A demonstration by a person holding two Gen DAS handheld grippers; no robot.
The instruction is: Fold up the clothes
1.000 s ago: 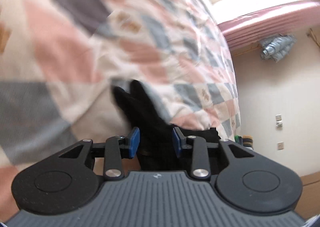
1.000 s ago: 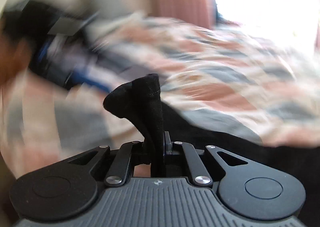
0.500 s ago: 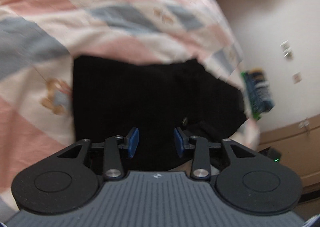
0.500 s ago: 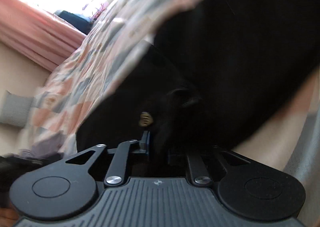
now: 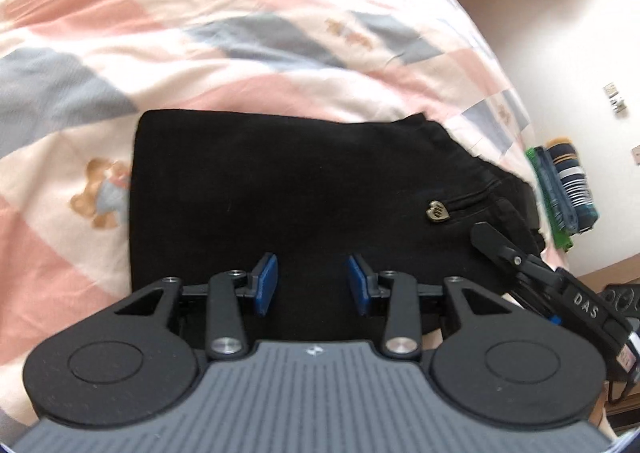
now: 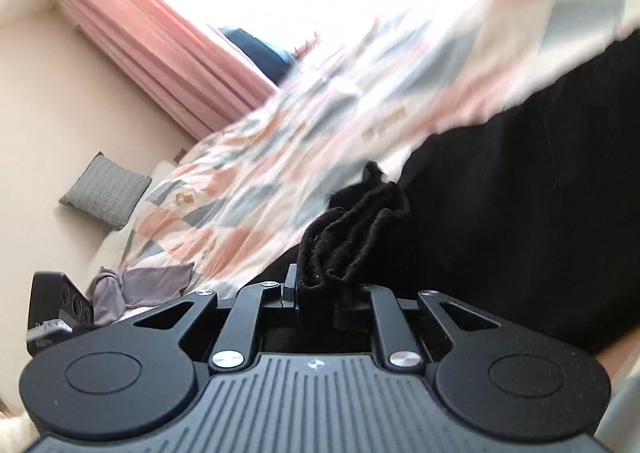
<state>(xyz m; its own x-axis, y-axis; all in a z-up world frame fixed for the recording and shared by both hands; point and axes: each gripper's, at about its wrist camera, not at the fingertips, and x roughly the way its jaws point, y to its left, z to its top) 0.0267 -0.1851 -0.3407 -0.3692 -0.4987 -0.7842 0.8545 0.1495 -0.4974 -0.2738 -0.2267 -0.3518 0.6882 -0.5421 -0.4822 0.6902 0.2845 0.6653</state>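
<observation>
Black garment (image 5: 288,181) now flat on quilt (image 5: 240,33); left hand-held gripper (image 5: 312,285) agape, empty; right hand-held gripper (image 6: 316,285) pinching its waistband (image 6: 352,241).

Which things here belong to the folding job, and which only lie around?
For the job: black garment; right gripper, shut on its bunched edge; left gripper, open above it.

Lying about: grey cushion, grey cloth, striped roll.

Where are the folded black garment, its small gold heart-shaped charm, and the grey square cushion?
Folded black garment (image 5: 280,189), left wrist view, middle of its flat top.
Gold heart-shaped charm (image 5: 439,212), left wrist view, centre of the charm.
Grey square cushion (image 6: 105,191), right wrist view, middle of its face.
</observation>
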